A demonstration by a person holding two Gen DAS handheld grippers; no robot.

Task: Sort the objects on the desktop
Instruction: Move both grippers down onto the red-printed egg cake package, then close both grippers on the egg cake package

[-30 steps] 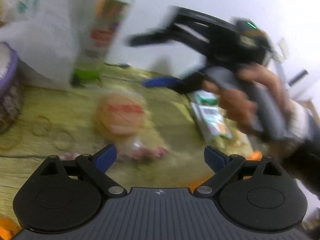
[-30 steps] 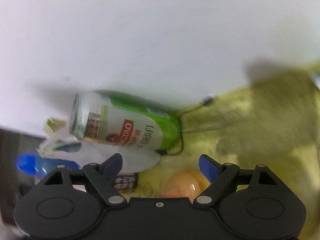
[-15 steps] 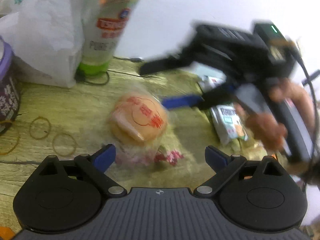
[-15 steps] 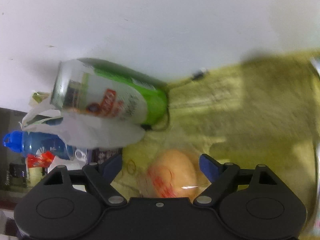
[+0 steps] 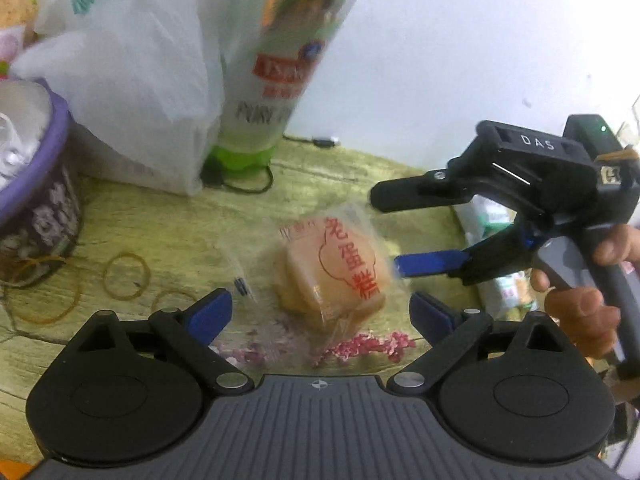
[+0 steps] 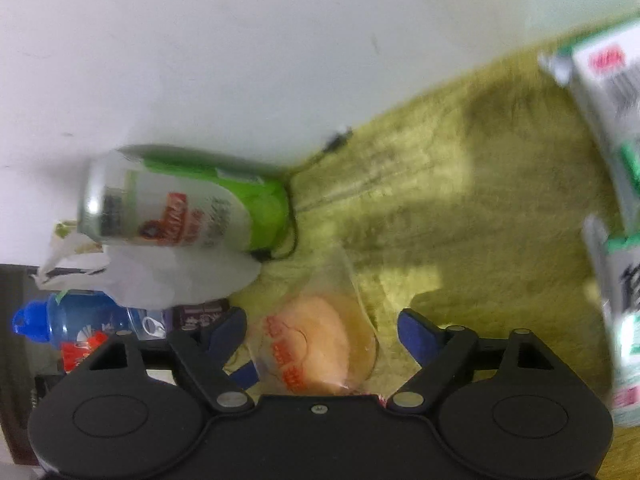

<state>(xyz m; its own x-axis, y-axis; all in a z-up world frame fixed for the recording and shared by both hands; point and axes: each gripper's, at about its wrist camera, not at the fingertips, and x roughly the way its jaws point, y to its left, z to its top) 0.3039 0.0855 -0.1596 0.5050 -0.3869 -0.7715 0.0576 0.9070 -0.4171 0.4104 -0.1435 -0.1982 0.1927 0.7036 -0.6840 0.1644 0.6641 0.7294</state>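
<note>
Converging on one item, both hand-held grippers address the round golden cake in a clear plastic wrapper with red characters [image 5: 332, 276], which lies flat on the pale wood-grain worktop [image 5: 168, 216], centred and clear of the other clutter.

Left hand-held gripper [image 5: 320, 312]: jaws wide apart, having just closed slightly, empty. The cake sits just ahead of the blue pads, between their lines but untouched.

Right hand-held gripper [image 5: 394, 232]: held in a person's hand [image 5: 580, 292], it comes in from the right, tilted downward. Its jaws are also apart, having just narrowed a little. The lower blue finger sits at the wrapper's right edge; contact cannot be confirmed. In the right wrist view the cake [image 6: 316, 344] lies between the pads, with a gap visible on the right side. Nothing is gripped.

Judgement: the step in hand is picking up the cake, and sorting of it has not yet begun. The soft wrapper probably needs a wide, straddling approach, which would explain the open jaws.

Surroundings:
- a tall white-and-green beverage can [image 5: 280, 80] stands upright against the wall;
- a crumpled translucent white plastic bag [image 5: 132, 80] stands beside it;
- tan rubber bands [image 5: 126, 276] lie loose to the left.
</note>
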